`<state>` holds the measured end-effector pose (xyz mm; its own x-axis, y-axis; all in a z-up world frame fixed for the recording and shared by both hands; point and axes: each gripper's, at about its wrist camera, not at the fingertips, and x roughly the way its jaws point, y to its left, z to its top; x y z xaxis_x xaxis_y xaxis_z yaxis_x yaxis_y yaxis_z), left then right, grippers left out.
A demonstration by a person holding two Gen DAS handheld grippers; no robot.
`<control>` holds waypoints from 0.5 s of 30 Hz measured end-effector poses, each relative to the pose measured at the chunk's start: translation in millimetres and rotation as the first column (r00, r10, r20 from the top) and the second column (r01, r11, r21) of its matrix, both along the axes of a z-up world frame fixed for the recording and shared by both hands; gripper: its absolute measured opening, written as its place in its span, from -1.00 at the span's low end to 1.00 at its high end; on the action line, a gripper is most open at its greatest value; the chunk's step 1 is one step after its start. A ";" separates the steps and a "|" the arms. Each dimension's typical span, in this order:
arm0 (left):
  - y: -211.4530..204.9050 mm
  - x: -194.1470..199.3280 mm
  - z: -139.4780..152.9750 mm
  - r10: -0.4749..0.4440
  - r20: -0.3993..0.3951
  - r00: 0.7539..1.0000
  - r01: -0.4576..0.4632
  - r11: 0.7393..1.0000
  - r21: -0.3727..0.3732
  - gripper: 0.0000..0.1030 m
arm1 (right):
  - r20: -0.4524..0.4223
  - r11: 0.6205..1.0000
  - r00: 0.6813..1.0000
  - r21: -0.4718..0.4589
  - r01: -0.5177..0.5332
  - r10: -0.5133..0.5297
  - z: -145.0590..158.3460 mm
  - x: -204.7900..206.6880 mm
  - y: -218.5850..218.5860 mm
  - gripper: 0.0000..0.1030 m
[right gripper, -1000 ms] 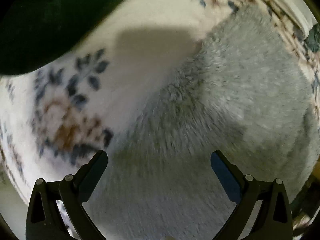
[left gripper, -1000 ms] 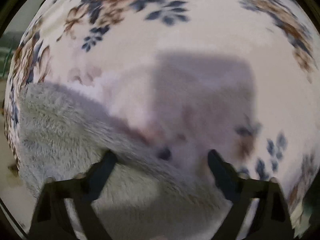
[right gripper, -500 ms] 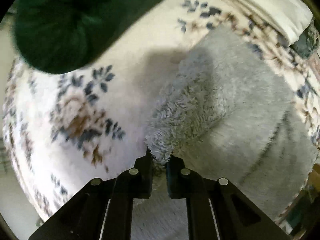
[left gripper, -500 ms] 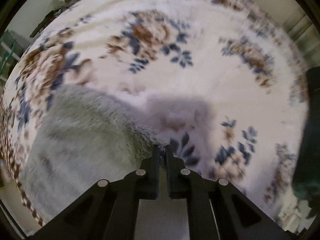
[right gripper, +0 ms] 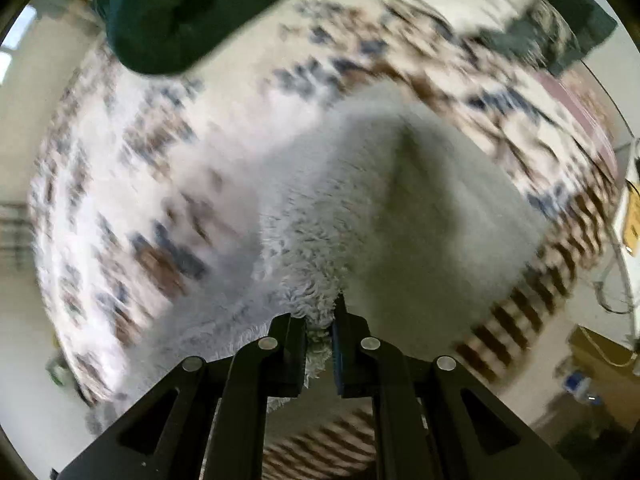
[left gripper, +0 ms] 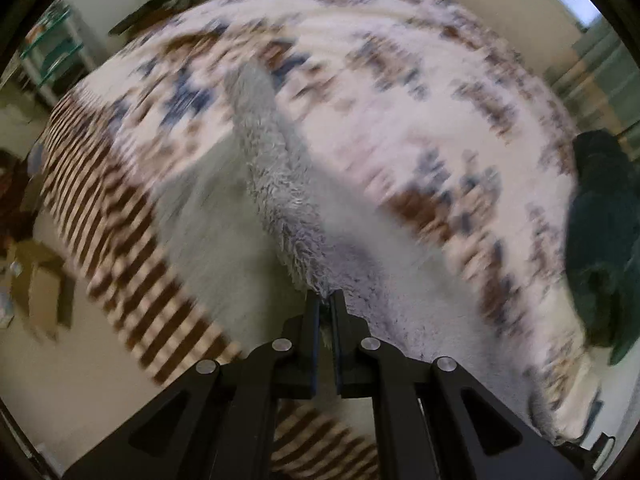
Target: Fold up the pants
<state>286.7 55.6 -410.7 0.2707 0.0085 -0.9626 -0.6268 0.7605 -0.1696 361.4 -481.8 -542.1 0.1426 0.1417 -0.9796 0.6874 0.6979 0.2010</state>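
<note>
Your left gripper (left gripper: 325, 304) and right gripper (right gripper: 320, 322) each pinch the fluffy grey pants (left gripper: 280, 200) tight, lifted above the flowered blanket (left gripper: 400, 80) near its striped edge (left gripper: 120, 240).

Both grippers look identical from their own cameras. The left gripper (left gripper: 325, 300) is all matte black plastic, two flat angular arms with triangular cutouts down near the base. Four round silver screw heads sit across the linkage, two per side. The right gripper (right gripper: 320, 316) has the same black frame and silver screws, plus a thin blue strip lining the inner face of the jaws.
</note>
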 end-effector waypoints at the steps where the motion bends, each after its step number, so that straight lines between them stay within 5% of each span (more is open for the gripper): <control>1: 2.1 -12.6 -21.7 0.017 -0.040 0.999 -0.017 1.000 -0.010 -0.94 | -0.028 1.000 1.000 -0.007 -0.015 0.015 -11.2 -14.7 0.7 -0.80; 6: 10.6 -40.1 -102.6 0.061 -0.188 0.980 -0.066 0.998 -0.020 -0.92 | -0.149 0.999 0.988 0.032 -0.031 0.036 -71.9 -56.0 0.8 -0.76; 11: 16.8 -51.0 -93.8 0.127 -0.121 0.985 -0.134 0.989 -0.059 -0.83 | -0.171 0.994 0.985 0.105 -0.018 0.035 -71.6 -84.4 -17.3 0.00; 14: 10.3 -44.4 -75.0 0.110 -0.079 0.991 -0.110 0.994 0.006 -0.04 | -0.106 0.998 0.992 -0.002 -0.064 0.064 -33.8 -87.9 -29.2 0.30; 15: 5.6 -38.2 -69.5 0.094 -0.069 0.993 -0.091 0.995 0.044 0.45 | -0.079 0.997 0.994 -0.027 -0.077 0.074 -24.3 -85.1 -32.4 0.36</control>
<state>248.5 61.3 -480.2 0.1978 0.0701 -0.9777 -0.7039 0.7044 -0.0919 276.2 -514.2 -566.4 0.0558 0.1200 -0.9912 0.6452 0.7533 0.1275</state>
